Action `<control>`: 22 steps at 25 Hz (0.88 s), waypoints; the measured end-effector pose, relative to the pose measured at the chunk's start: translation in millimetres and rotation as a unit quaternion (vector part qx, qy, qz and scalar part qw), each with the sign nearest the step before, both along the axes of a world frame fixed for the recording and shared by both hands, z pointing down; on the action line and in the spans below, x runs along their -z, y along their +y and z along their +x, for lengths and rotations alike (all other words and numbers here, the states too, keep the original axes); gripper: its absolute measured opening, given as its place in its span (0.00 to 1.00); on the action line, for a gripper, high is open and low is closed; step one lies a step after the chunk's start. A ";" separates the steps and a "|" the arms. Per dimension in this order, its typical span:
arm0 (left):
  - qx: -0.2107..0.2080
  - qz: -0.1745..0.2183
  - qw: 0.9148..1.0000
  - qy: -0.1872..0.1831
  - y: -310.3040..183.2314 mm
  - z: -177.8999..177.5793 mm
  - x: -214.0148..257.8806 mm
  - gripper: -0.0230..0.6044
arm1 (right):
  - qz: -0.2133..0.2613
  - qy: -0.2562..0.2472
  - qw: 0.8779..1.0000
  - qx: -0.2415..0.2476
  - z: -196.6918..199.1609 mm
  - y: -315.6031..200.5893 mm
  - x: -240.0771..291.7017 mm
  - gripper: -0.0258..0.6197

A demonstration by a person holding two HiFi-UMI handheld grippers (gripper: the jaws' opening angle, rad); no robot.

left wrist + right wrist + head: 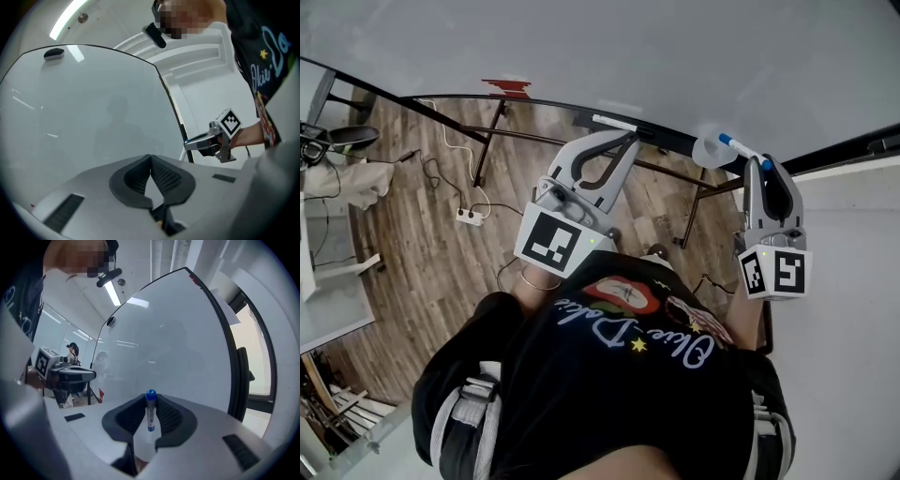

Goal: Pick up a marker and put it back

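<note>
I have the right gripper (759, 169) clamped on the marker (150, 409), its blue cap leading toward the whiteboard (178, 333). I judge that this grip lets me set it straight back in its place. The left gripper (151, 161) is closed on nothing and held off to the side, out of the way.

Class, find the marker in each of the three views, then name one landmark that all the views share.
Head view: marker upper right, sticking out of the right gripper.
Left gripper view: only the marker's blue tip shows, right of centre, at the front of the right gripper.
Right gripper view: marker bottom centre, upright between the jaws.
Shared landmark: the whiteboard.
</note>
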State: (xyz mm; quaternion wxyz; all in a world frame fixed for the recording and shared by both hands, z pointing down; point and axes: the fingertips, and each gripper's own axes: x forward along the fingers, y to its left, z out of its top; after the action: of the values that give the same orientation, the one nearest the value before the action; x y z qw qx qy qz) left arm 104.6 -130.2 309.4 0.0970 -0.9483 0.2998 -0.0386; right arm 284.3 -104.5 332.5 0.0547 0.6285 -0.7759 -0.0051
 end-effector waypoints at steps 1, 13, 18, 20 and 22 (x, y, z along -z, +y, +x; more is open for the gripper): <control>0.003 0.001 1.000 -0.002 -0.2 -2.4 0.1 0.04 | -0.007 0.005 1.000 -0.001 -0.3 -2.8 -5.2 0.15; 0.024 -0.020 0.999 0.013 2.6 -12.1 0.8 0.04 | -0.056 -0.011 0.998 0.014 -6.1 -18.2 -45.6 0.15; 0.031 -0.008 0.999 0.003 5.2 -12.6 2.1 0.04 | -0.063 -0.015 0.998 0.021 -9.5 -23.5 -57.1 0.15; 0.028 -0.005 1.000 -0.002 7.2 -10.8 2.6 0.04 | -0.065 -0.015 0.997 0.024 -10.2 -25.1 -59.8 0.15; 0.027 -0.002 1.000 -0.005 8.6 -9.3 3.3 0.04 | -0.067 -0.015 0.997 0.026 -10.3 -26.7 -62.2 0.15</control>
State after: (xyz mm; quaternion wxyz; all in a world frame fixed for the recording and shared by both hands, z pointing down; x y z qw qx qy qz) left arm 95.3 -121.6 306.0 0.0953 -0.9398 0.3249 -0.0467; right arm 274.0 -131.1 394.8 0.0848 0.6033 -0.7910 0.0554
